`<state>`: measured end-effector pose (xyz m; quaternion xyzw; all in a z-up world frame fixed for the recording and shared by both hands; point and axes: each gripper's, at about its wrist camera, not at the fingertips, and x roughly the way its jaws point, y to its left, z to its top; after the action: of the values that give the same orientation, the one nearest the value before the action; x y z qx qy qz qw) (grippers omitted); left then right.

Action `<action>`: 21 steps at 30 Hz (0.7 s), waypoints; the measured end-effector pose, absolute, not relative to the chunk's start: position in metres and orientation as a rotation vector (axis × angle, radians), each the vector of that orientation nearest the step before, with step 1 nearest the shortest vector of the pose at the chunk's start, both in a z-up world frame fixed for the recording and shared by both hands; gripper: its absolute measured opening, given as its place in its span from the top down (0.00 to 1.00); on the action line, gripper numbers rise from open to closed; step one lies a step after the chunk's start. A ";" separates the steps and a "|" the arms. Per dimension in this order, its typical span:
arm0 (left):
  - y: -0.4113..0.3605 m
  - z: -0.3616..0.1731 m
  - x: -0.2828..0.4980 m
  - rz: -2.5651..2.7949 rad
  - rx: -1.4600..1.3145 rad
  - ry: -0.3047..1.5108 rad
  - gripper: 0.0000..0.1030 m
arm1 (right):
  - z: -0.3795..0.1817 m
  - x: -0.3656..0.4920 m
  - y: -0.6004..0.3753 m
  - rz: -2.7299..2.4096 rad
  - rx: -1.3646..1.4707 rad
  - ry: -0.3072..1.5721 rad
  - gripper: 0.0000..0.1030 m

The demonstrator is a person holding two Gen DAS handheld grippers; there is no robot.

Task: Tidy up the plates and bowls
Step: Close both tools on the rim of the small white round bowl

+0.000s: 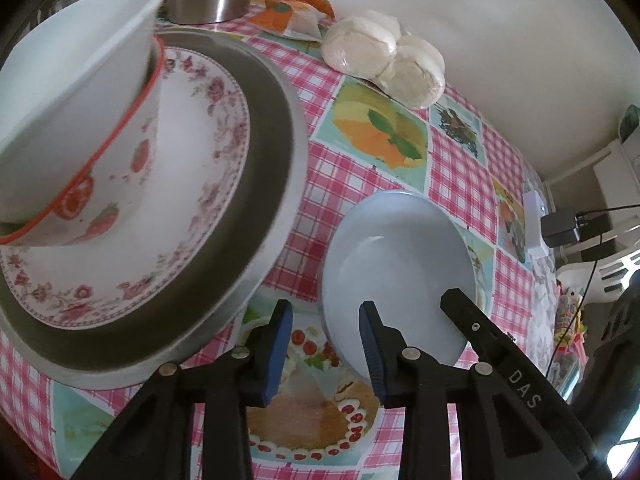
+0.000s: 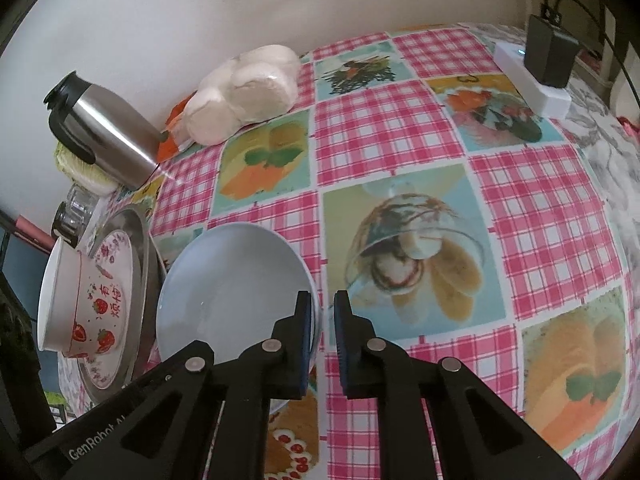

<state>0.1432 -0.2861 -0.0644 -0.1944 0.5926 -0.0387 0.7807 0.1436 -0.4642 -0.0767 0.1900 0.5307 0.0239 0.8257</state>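
Note:
A pale blue plate (image 1: 394, 256) lies on the checked tablecloth; it also shows in the right wrist view (image 2: 236, 280). My right gripper (image 2: 322, 316) straddles its near rim, jaws narrowly apart, rim between the pads; its finger reaches over the plate in the left wrist view (image 1: 472, 320). My left gripper (image 1: 324, 320) is open and empty, just left of the blue plate. A stack stands to the left: a metal tray (image 1: 272, 152), a floral plate (image 1: 200, 160), a strawberry bowl (image 1: 92, 184) and a white bowl (image 1: 68, 80) nested in it.
A steel thermos (image 2: 104, 136), bagged white buns (image 2: 244, 92) and an orange packet (image 1: 296, 12) stand at the back by the wall. A white power strip with a black adapter (image 2: 548, 56) sits at the far right edge. Glass jars (image 2: 74, 212) are behind the stack.

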 end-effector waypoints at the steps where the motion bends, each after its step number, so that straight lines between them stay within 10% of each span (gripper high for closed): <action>1: -0.288 -0.065 0.144 -0.087 -0.414 1.282 0.65 | -0.077 0.143 -0.466 0.049 0.407 1.127 0.89; 21: -0.299 -0.080 0.154 -0.144 -0.394 1.306 0.74 | -0.088 0.146 -0.461 0.033 0.397 1.161 0.89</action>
<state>0.1544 -0.2989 -0.0801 -0.1821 0.6029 -0.0667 0.7739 0.1457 -0.4612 -0.0882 0.1864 0.5447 0.0156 0.8175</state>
